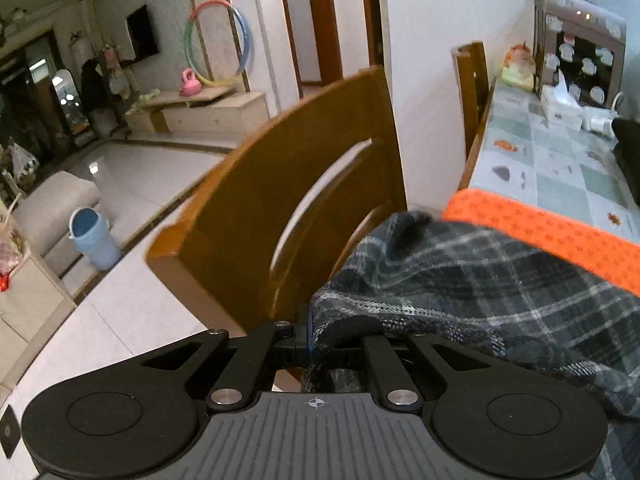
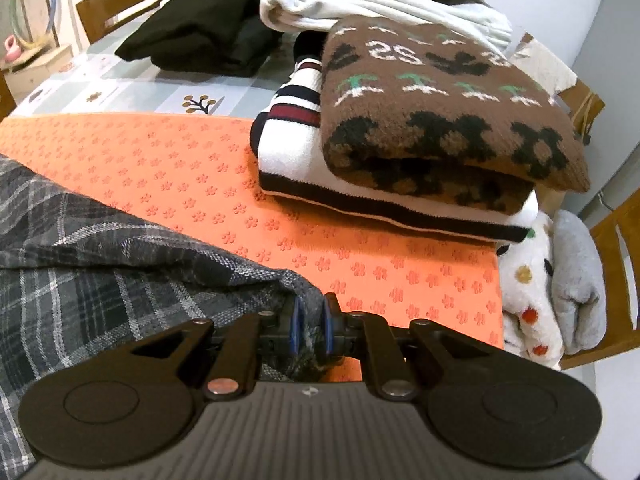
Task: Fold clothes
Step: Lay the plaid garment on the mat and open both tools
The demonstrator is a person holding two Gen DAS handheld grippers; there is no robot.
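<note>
Right wrist view first: the right claw (image 2: pixel 311 322) is clenched on a bunched edge of the plaid shirt (image 2: pixel 100 264), grey-black check fabric squeezed between its blue pads (image 2: pixel 295 324). That shirt is lying over the near-left part of the orange mat (image 2: pixel 240 184), which covers the surface (image 2: pixel 132 84). At the mat's far right corner there's a folded pile: a brown patterned sweater (image 2: pixel 448 120) sitting on top of a white striped knit (image 2: pixel 304 148). Behind the mat, a folded black garment (image 2: pixel 200 36) and a rumpled white one (image 2: pixel 360 4). Off the mat's right edge, a spotted white fleece (image 2: pixel 528 280) and a grey piece (image 2: pixel 580 280) rest on a wooden chair seat (image 2: pixel 616 240).

Left wrist view: the left claw (image 1: pixel 310 344) is pinched tight on another bit of the same plaid shirt (image 1: pixel 480 280), with the cloth draping off the mat's (image 1: pixel 560 236) near end toward a wooden chair (image 1: pixel 288 184). Containers-wise, far beyond the mat there's a cabinet (image 1: pixel 580 52) with white cups behind its door, plus a tissue box (image 1: pixel 560 108) in front of it. A blue bin (image 1: pixel 94 240) stands on the floor; can't tell what's in it.
</note>
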